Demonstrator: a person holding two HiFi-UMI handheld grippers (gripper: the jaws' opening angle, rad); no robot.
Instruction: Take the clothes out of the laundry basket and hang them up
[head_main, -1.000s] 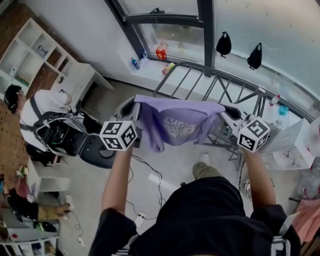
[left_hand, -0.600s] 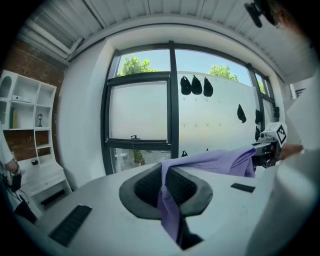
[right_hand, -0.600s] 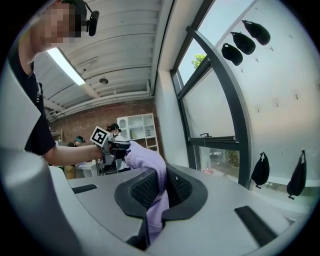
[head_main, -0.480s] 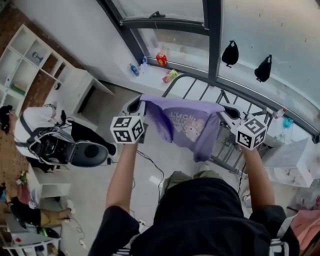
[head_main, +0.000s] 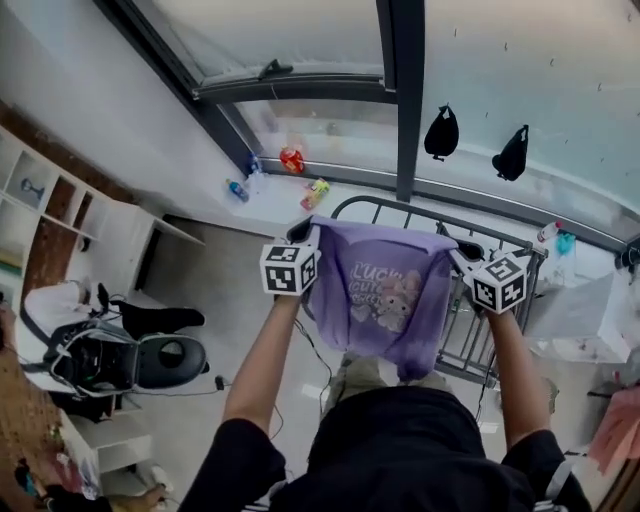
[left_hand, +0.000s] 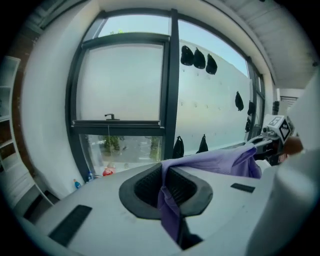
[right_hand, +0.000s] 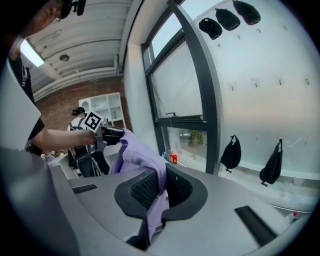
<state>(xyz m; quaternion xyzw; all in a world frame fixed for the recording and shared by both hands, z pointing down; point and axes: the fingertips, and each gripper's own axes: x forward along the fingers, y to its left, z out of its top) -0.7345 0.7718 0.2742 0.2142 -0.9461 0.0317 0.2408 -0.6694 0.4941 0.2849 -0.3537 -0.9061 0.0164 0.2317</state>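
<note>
left gripper (head_main: 304, 233) and right gripper (head_main: 466, 250) each pinch a top corner, probably a shoulder, of the light, limp purple shirt (head_main: 385, 295), which sags between them.

Purple shirt (head_main: 385, 295): we have carried it forward over the drying rack (head_main: 420, 212); front now hangs spread.

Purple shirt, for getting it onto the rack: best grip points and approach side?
Top edge, one corner per gripper, each from its own outer side. The purple shirt drapes flat from that edge, so pinching both ends keeps it spread. It is held that way now: left gripper and right gripper are shut on the fabric, near the drying rack.
</note>
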